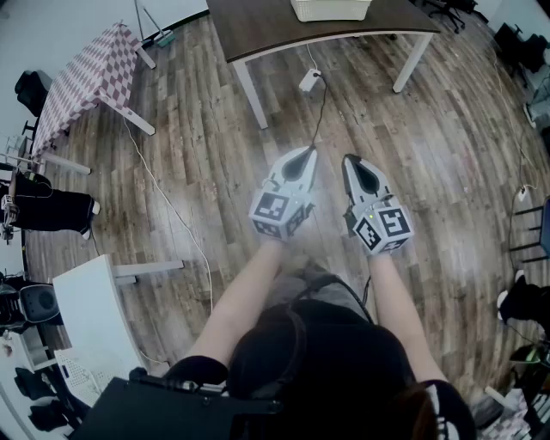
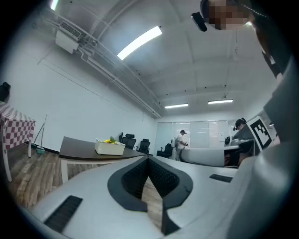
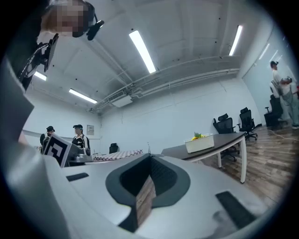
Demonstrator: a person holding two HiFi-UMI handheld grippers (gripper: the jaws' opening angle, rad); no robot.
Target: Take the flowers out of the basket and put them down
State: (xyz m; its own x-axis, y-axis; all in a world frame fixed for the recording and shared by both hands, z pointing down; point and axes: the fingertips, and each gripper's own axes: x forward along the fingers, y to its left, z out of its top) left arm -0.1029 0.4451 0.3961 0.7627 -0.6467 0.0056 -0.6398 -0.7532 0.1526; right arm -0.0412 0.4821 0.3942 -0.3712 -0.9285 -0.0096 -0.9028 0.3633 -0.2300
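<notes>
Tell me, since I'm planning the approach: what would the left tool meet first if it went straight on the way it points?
Probably the dark table, right of the white basket; the left tool may pass over its top, since depth and height are unclear. Until there the way looks free.

Ahead, well apart from the person: bench (image 1: 284, 30), with basket (image 1: 331, 9) on it and flowers (image 2: 110, 139) in basket. Power strip (image 1: 309, 81) on floor (image 1: 215, 172) under bench's near edge. Left tongs (image 1: 308, 153) and right tongs (image 1: 349, 161) side by side over floor, between person and bench. Second table (image 1: 86, 77) far left.
</notes>
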